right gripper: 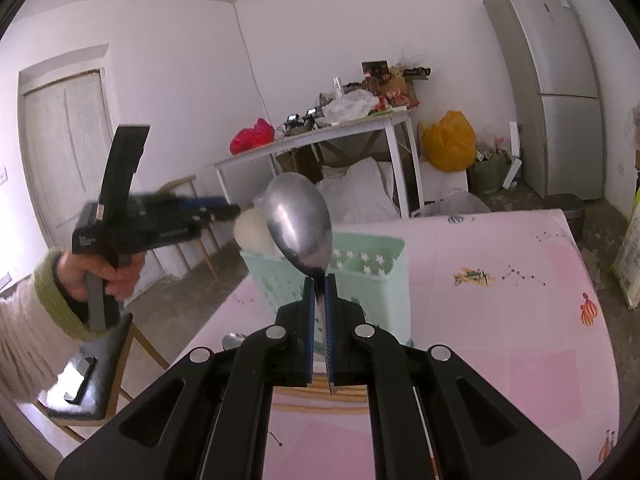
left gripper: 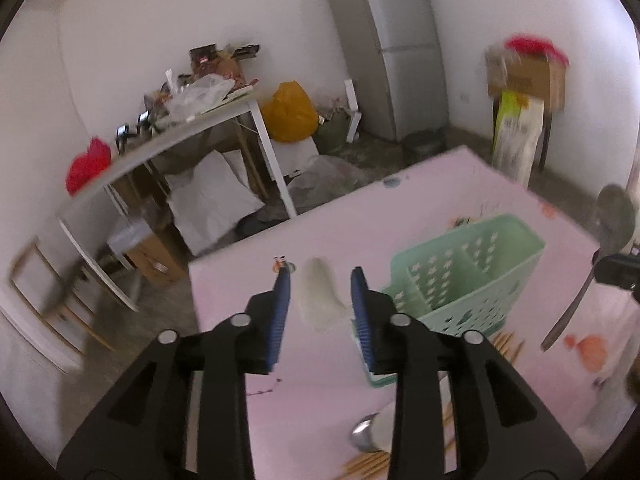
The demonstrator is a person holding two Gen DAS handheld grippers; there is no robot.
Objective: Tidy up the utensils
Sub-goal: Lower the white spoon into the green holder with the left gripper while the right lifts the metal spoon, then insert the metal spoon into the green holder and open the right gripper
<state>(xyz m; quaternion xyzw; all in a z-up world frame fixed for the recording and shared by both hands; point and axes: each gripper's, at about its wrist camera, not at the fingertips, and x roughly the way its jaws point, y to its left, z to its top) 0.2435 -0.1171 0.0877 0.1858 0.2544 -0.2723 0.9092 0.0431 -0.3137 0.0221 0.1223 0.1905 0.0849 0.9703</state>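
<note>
- Clamping a metal spoon (right gripper: 301, 224) by its handle, bowl up: right gripper (right gripper: 319, 280).
- Left gripper (left gripper: 320, 280): jaws apart, nothing between.
- Green basket (left gripper: 472, 268) standing on pink table (left gripper: 248, 280).

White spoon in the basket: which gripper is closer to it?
Left. The left gripper hangs open right by the white spoon; the right gripper sits across the basket, clamping a metal spoon.

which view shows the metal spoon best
The right wrist view: the metal spoon fills the centre, bowl up, handle clamped in the right tongs. The left wrist view catches it only blurred at the right edge.
</note>
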